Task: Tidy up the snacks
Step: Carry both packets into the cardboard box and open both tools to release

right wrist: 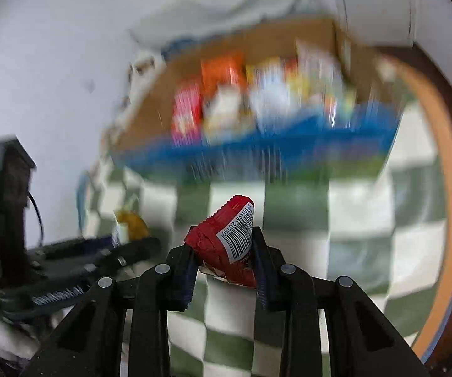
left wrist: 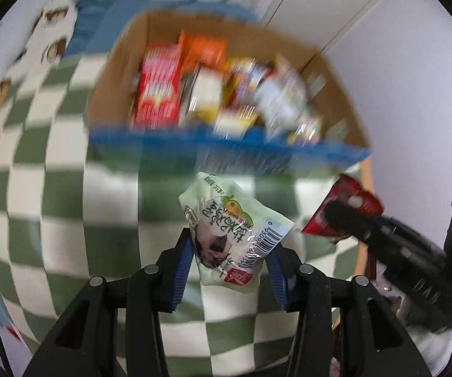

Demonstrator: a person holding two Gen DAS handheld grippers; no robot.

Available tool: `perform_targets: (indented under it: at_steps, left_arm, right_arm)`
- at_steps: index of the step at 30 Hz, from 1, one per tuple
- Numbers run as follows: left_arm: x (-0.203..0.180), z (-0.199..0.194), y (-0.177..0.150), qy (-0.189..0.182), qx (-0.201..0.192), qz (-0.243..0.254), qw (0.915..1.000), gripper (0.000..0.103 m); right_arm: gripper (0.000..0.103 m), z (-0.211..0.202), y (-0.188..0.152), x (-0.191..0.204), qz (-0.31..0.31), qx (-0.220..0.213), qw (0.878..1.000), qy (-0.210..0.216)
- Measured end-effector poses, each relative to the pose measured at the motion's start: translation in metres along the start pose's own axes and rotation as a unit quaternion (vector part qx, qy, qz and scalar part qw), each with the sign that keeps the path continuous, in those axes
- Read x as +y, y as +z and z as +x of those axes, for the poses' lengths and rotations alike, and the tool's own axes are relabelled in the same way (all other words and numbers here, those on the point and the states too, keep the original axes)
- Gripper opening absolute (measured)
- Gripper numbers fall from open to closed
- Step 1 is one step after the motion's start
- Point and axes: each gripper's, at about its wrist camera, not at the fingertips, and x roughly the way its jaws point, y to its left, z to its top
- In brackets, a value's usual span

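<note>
Left gripper (left wrist: 230,253): clamped on a pale green snack pouch (left wrist: 232,229), blue pads pinching its lower half, top and barcode edge sticking up free. Right gripper (right wrist: 224,256): closed tight on a crumpled red snack packet (right wrist: 226,245), barcode facing the camera; the same packet visible at the right of the left view. Both packets held clear above the green-and-white checked cloth (left wrist: 53,220), neither resting on it.

Ahead of both: a cardboard box (left wrist: 109,72) with a blue front wall, already crowded with packets, a red one at the left, orange behind it, white and yellow toward the middle and right. Contents too blurred for reading labels.

Step in hand, by judgement: carrying both packets over the blue wall into the box. Best done one at a time, lifting high enough for the dangling pouch to clear the rim, aiming for a gap rather than on top of standing packets, releasing only once low inside. Risk: the soft pouch catching the wall or toppling neighbours.
</note>
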Motion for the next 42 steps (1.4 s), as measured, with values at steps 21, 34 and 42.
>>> perform_targets:
  at_steps: [21,34,42]
  left_arm:
    - [0.037,0.116,0.128,0.029,0.129,-0.036,0.9906,0.045]
    - [0.032,0.098,0.125,0.091,0.073,-0.017,0.9931,0.098]
    - [0.028,0.076,0.117,0.103,0.042,-0.016,0.9936,0.098]
  right_arm:
    - [0.065,0.084,0.113,-0.047,0.030,0.068,0.993,-0.096]
    - [0.098,0.081,0.122,-0.034,-0.006,0.057,0.980,-0.189]
    - [0.099,0.072,0.119,-0.032,-0.007,0.042,0.978,-0.204]
